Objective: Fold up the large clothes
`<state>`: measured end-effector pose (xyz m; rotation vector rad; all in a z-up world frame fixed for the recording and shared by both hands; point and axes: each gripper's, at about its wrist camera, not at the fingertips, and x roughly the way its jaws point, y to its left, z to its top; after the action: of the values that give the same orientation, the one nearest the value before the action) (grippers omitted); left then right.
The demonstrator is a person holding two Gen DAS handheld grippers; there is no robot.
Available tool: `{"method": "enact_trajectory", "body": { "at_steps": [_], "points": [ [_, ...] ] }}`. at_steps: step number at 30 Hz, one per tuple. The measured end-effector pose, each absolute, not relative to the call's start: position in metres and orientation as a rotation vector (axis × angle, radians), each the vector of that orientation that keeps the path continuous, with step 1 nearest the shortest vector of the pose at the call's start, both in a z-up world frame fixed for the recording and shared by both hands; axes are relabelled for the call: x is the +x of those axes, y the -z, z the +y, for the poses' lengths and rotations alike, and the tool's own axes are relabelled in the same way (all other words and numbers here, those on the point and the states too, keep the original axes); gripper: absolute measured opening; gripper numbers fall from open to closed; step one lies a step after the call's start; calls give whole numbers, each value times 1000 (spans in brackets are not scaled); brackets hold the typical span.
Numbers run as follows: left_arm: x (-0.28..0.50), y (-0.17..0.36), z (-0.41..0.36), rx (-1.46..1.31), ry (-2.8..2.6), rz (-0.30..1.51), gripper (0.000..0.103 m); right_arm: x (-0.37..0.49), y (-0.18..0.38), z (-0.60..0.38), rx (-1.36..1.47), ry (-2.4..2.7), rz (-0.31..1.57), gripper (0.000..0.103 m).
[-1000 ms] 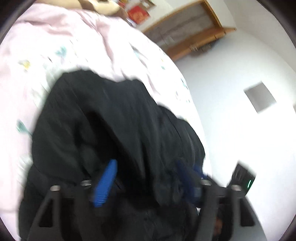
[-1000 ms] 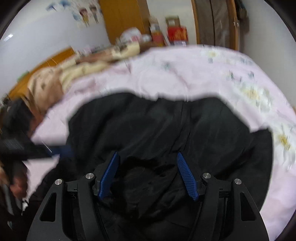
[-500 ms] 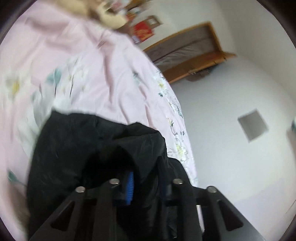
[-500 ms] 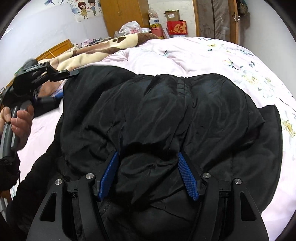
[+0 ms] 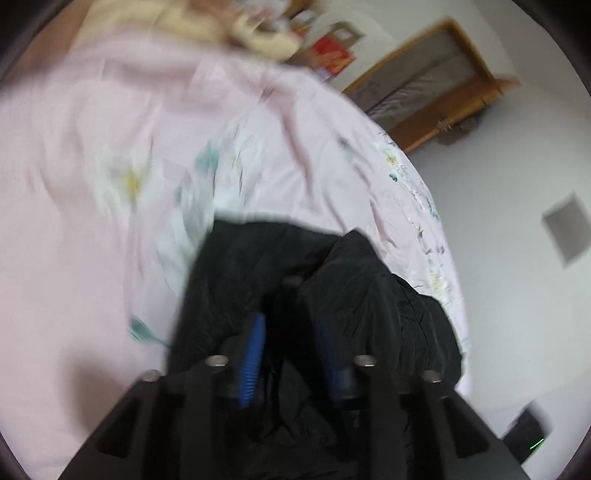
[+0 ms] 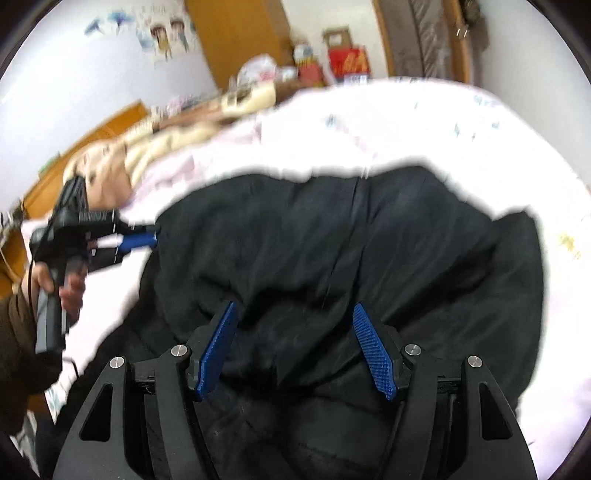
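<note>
A large black jacket (image 6: 351, 251) lies spread on a pink floral bed (image 6: 461, 122). In the right wrist view my right gripper (image 6: 295, 317) is open, its blue fingers (image 6: 369, 347) over bunched black fabric at the jacket's near edge. My left gripper (image 6: 147, 238) shows at the left, held by a hand, its blue tips closed on the jacket's left edge. In the left wrist view the left gripper (image 5: 291, 325) is shut on a fold of the jacket (image 5: 351, 295), with the pink bed (image 5: 110, 184) beyond. Both views are blurred.
A cream and brown blanket (image 6: 166, 144) lies at the bed's head. A wooden wardrobe (image 6: 236, 33), boxes (image 6: 347, 59) and a door stand behind. In the left wrist view the bed's edge runs down the right, beside the pale floor (image 5: 517, 277).
My left gripper has closed on the jacket's edge and pulled it outward to the left. The jacket has spread flatter. The right gripper stays open over the near edge.
</note>
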<state>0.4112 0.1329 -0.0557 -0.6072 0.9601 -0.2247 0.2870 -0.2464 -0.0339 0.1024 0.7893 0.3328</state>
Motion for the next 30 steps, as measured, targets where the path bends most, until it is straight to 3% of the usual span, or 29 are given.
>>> {"method": "enact_trajectory", "body": {
  "at_steps": [1,3,7,11,13,18,30],
  "points": [
    [404,39,127,-533,205,922,64,287,25,-249,80,-300,754,66],
    [395,8,105,-413,213,843,81,290,13,-250,37,-243,707,66],
    [406,-5,48,-289,287,848,80,308,9,-237,1,-153,704,66],
    [429,43,16,-222,235,995,79,330,30,-235,13,-143,757,66],
    [435,72,16,-177,179,1034,73,337,49,-239,-4,-125,803,66],
    [441,121,37,-242,213,1064,76,342,92,-259,-13,-151,887,64],
    [439,141,33,-227,200,1042,77,345,123,-250,-86,-116,906,64]
  ]
}}
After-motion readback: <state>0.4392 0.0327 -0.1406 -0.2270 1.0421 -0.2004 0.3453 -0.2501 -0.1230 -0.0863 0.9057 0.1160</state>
